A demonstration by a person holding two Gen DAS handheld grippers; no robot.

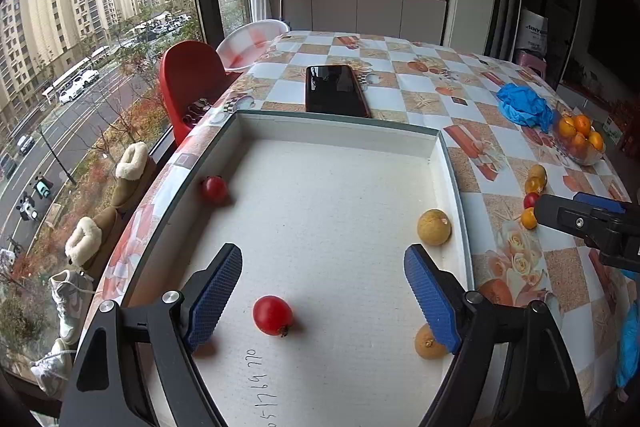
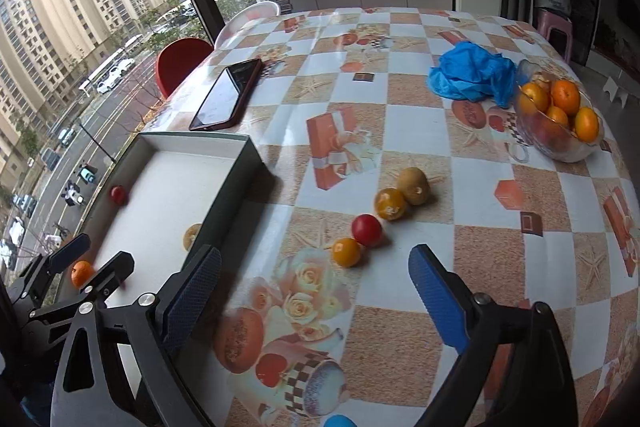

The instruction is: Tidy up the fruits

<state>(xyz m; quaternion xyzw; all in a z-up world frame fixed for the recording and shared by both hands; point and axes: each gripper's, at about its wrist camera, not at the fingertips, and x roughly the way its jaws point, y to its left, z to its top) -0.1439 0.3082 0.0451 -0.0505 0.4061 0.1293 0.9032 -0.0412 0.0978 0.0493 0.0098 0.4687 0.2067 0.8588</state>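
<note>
A white-lined box (image 1: 336, 131) lies on the table; it also shows in the right wrist view (image 2: 244, 163). Inside are two red tomatoes (image 1: 273, 315) (image 1: 214, 188) and two yellow fruits (image 1: 434, 227) (image 1: 427, 343). My left gripper (image 1: 323, 287) is open and empty over the box, the near tomato between its fingers. My right gripper (image 2: 314, 287) is open and empty above the table. Just beyond it lie a yellow fruit (image 2: 346, 251), a red tomato (image 2: 366, 229), another yellow fruit (image 2: 390, 203) and a greenish fruit (image 2: 415, 185).
A glass bowl of oranges (image 2: 560, 143) stands at the far right, with a blue crumpled bag (image 2: 472, 75) beside it. A phone (image 2: 226, 95) lies behind the box. A red chair (image 1: 188, 79) and a window are to the left of the table.
</note>
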